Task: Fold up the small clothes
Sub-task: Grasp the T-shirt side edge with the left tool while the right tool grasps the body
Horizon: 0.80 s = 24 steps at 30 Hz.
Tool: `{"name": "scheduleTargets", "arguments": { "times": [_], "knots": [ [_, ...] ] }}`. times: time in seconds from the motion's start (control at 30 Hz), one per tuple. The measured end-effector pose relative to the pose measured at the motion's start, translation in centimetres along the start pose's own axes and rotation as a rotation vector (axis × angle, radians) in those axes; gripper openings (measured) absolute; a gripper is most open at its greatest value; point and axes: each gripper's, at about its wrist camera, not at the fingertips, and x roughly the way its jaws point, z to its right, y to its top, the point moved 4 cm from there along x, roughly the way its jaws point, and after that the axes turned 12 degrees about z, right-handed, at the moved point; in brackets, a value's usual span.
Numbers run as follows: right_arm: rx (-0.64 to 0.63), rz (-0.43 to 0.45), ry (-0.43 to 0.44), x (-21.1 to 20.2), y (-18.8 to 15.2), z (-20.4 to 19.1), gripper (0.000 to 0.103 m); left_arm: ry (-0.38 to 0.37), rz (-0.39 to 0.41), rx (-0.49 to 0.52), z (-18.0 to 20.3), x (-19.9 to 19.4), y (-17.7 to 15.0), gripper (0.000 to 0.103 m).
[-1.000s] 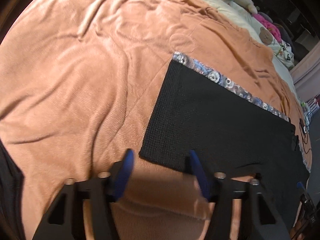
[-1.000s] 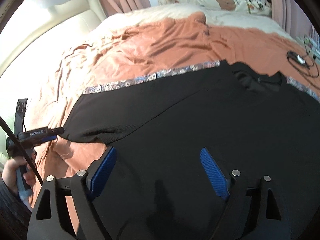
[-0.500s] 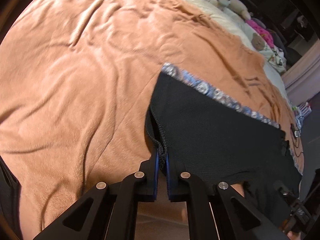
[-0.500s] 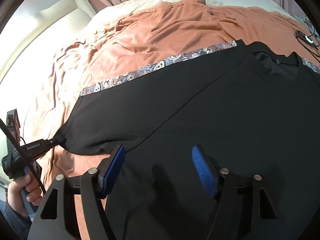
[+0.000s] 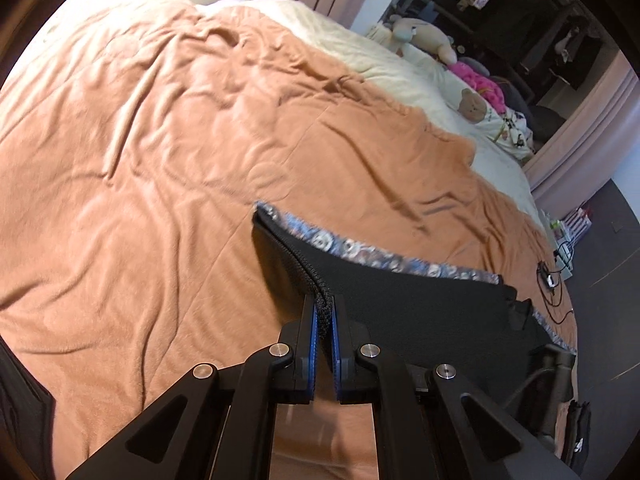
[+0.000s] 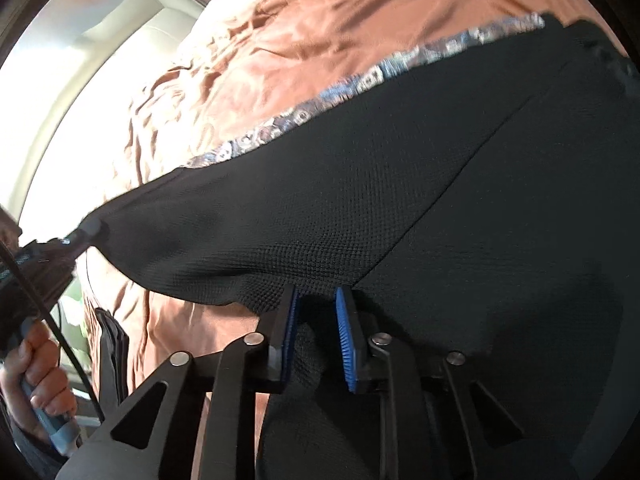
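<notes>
A black knit shirt [image 5: 420, 312] lies spread on an orange blanket [image 5: 160, 168], with a blue patterned strip [image 5: 360, 250] showing along its far edge. My left gripper [image 5: 323, 304] is shut on the sleeve's end and holds it lifted off the bed. In the right wrist view the shirt [image 6: 400, 180] fills the frame, its sleeve stretched left to the left gripper [image 6: 82, 236]. My right gripper [image 6: 316, 300] sits at the underarm seam; its jaws are closing with a bunch of black fabric pinched between the blue pads [image 6: 344, 332].
A cream duvet [image 5: 380, 68], plush toys [image 5: 420, 36] and pink things lie at the bed's far end. A black cable with a small device [image 5: 548, 276] rests on the blanket right of the shirt. A person's hand [image 6: 40, 380] grips the left tool's handle.
The left gripper closed on the sleeve end and rose with it. The right gripper came down onto the shirt near the underarm and narrowed from wide open onto a fold.
</notes>
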Motion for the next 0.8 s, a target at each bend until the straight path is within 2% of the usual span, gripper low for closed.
{"name": "scheduleTargets", "arguments": {
  "times": [0.1,0.2,0.33,0.37,0.47,0.5,0.8],
  "knots": [
    [0.023,0.008,-0.001,1.0,0.5,0.0,0.015,-0.018,0.009,0.008,1.5,-0.1,0.6,0.006],
    [-0.004,-0.026,-0.001,1.7,0.9,-0.6,0.015,-0.042,0.019,0.024,3.5,-0.6,1.2,0.006],
    [0.006,-0.052,0.047,0.0,1.6,-0.5,0.015,-0.075,0.027,0.043,5.9,-1.2,1.6,0.006],
    [-0.005,-0.041,0.042,-0.6,1.8,-0.1,0.020,-0.082,0.027,0.046,6.4,-1.2,1.7,0.006],
    [-0.002,-0.009,0.015,-2.3,2.1,0.9,0.051,-0.104,0.022,0.060,8.5,-1.3,1.6,0.006],
    [0.009,0.007,0.023,-3.0,2.3,1.3,0.054,-0.111,0.022,0.068,9.3,-1.4,1.5,0.006],
    [-0.002,0.064,-0.004,-8.7,3.3,5.5,0.054,-0.175,-0.004,0.130,16.0,-1.6,0.0,0.006]
  ]
}}
